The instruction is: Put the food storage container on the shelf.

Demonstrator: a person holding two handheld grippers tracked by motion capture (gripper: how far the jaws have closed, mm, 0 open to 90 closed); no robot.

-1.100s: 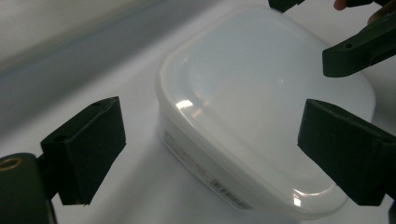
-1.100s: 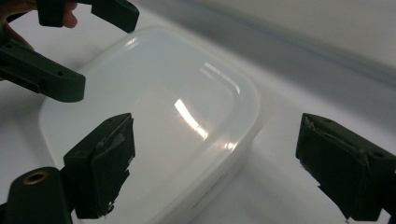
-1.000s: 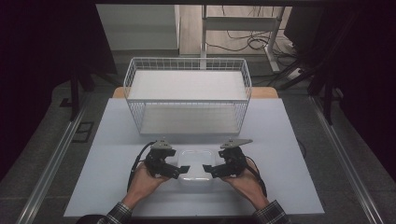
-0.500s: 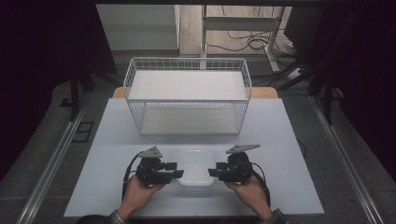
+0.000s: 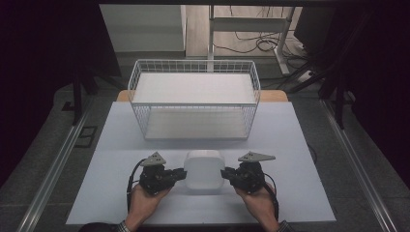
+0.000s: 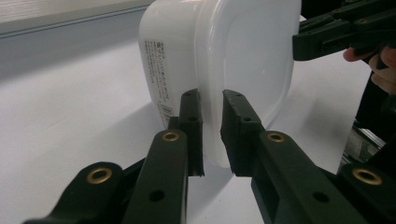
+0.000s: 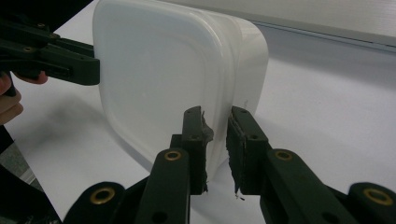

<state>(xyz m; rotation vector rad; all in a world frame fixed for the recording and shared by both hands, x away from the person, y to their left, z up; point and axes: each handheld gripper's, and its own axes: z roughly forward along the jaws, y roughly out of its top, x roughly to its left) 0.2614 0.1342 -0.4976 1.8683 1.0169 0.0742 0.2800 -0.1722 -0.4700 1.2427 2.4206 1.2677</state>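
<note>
A white plastic container (image 5: 204, 170) with a lid is held between both grippers near the table's front edge. It is tipped up on its side, clear of the table. My left gripper (image 5: 183, 173) pinches its left rim and my right gripper (image 5: 225, 174) pinches its right rim. In the left gripper view the jaws (image 6: 211, 133) close on the rim of the container (image 6: 224, 56), whose printed label faces left; the right gripper (image 6: 341, 32) shows beyond. In the right gripper view the jaws (image 7: 215, 140) clamp the rim of the container (image 7: 159, 74), with the left gripper (image 7: 60, 58) on its far side.
A white wire basket (image 5: 193, 62) stands at the back middle of the white table (image 5: 300, 145), its open top facing up. Dark floor and rails lie on both sides. Cables trail from each gripper toward the person's hands.
The container lay flat between the grippers earlier. Both grippers have since turned it up on its side and lifted it, staying at its two ends.
</note>
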